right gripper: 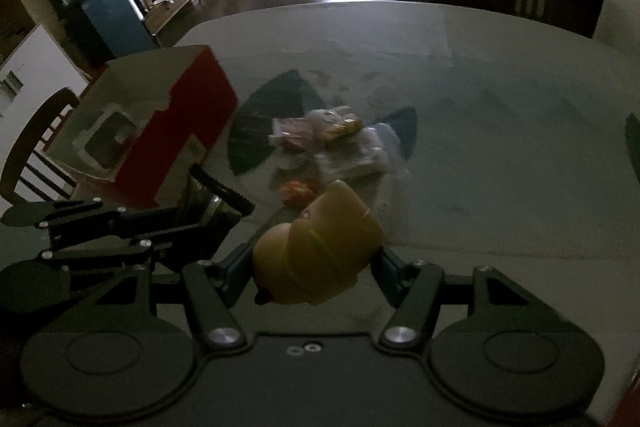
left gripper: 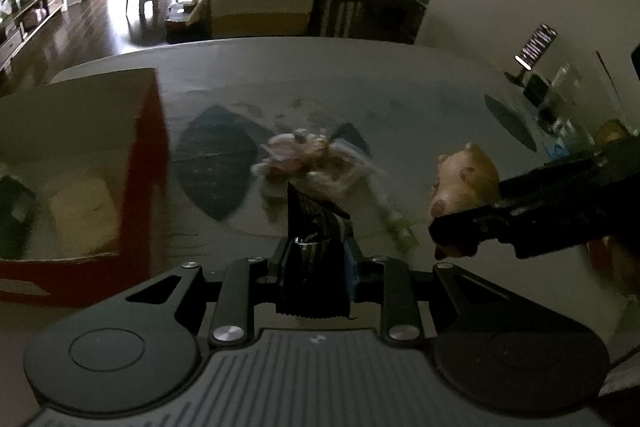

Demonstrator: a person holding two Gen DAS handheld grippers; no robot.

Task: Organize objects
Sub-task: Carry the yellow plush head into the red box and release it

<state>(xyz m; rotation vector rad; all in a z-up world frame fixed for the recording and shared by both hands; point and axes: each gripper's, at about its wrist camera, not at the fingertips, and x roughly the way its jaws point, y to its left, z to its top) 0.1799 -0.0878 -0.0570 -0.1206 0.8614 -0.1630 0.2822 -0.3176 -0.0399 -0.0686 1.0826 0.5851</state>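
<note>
We're seeing one table (right gripper: 500, 99), one red box (right gripper: 176, 131) on its left, one blurred pile (right gripper: 332, 143) mid-table. Left gripper (left gripper: 316, 247) is clamping a dark packet (left gripper: 316, 227); right gripper (right gripper: 316, 267) is clamping a yellow toy (right gripper: 320, 255). Left view is showing the toy's face; right view only its back. Box contents are staying unreadable.

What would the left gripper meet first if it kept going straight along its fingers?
Probably the pile of small toys on the table, ahead of the dark packet that the left gripper holds; depth is unclear, so it might pass above.
</note>
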